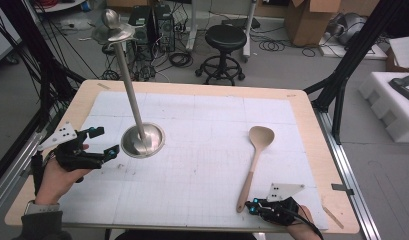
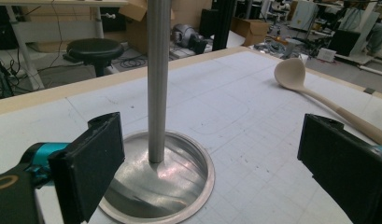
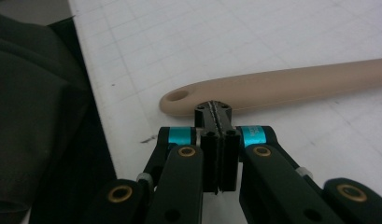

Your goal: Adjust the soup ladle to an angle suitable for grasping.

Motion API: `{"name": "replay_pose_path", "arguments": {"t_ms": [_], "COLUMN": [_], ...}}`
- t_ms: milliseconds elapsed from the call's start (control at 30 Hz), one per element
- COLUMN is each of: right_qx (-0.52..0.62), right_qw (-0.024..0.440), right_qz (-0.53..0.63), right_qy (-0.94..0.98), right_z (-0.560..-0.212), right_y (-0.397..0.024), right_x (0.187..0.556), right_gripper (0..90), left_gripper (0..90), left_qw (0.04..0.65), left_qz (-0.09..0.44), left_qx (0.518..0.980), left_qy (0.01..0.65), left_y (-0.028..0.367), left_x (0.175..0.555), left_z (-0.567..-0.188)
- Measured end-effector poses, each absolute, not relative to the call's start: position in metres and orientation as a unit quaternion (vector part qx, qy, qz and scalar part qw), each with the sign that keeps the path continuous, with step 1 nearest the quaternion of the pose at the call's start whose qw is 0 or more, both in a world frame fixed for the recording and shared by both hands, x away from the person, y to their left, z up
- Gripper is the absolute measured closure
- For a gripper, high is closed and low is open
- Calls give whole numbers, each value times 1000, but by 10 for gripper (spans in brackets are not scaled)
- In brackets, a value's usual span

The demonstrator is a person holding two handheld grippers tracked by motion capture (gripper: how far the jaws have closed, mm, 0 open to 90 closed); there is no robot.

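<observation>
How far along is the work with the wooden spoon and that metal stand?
It looks barely begun. Done: nothing visibly; the long beige wooden spoon lies flat on the white gridded mat. In hand: the right gripper, jaws shut and empty, sits at the spoon's handle end; the left gripper waits open beside the tall silver metal stand. Left: grasping and lifting the spoon, probably toward the stand.

Table (image 1: 312,150) with gridded mat (image 1: 202,165) bears spoon (image 1: 255,160), stand (image 1: 142,140)

L claw (image 1: 99,141): jaws wide apart, level | R claw (image 1: 251,206): jaws pressed together, low
</observation>
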State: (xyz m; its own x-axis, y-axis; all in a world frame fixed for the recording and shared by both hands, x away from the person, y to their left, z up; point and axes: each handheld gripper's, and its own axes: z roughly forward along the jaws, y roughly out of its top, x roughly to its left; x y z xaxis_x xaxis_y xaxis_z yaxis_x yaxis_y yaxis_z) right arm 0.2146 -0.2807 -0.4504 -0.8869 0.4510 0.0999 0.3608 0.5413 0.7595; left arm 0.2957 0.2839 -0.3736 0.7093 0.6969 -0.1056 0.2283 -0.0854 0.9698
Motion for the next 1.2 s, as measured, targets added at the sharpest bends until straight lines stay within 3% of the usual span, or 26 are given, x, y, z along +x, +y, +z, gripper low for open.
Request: {"name": "replay_pose_path", "arguments": {"t_ms": [1200], "right_qx": [152], "right_qw": [29], "right_qz": [424], "right_qy": [892], "right_z": [-449], "right_y": [-223], "right_x": [230], "right_gripper": [900], "left_gripper": [77], "left_qw": [590], "left_qz": [199], "left_qx": [712], "left_qy": [326], "left_y": [284], "left_x": [296], "left_z": [-374]}}
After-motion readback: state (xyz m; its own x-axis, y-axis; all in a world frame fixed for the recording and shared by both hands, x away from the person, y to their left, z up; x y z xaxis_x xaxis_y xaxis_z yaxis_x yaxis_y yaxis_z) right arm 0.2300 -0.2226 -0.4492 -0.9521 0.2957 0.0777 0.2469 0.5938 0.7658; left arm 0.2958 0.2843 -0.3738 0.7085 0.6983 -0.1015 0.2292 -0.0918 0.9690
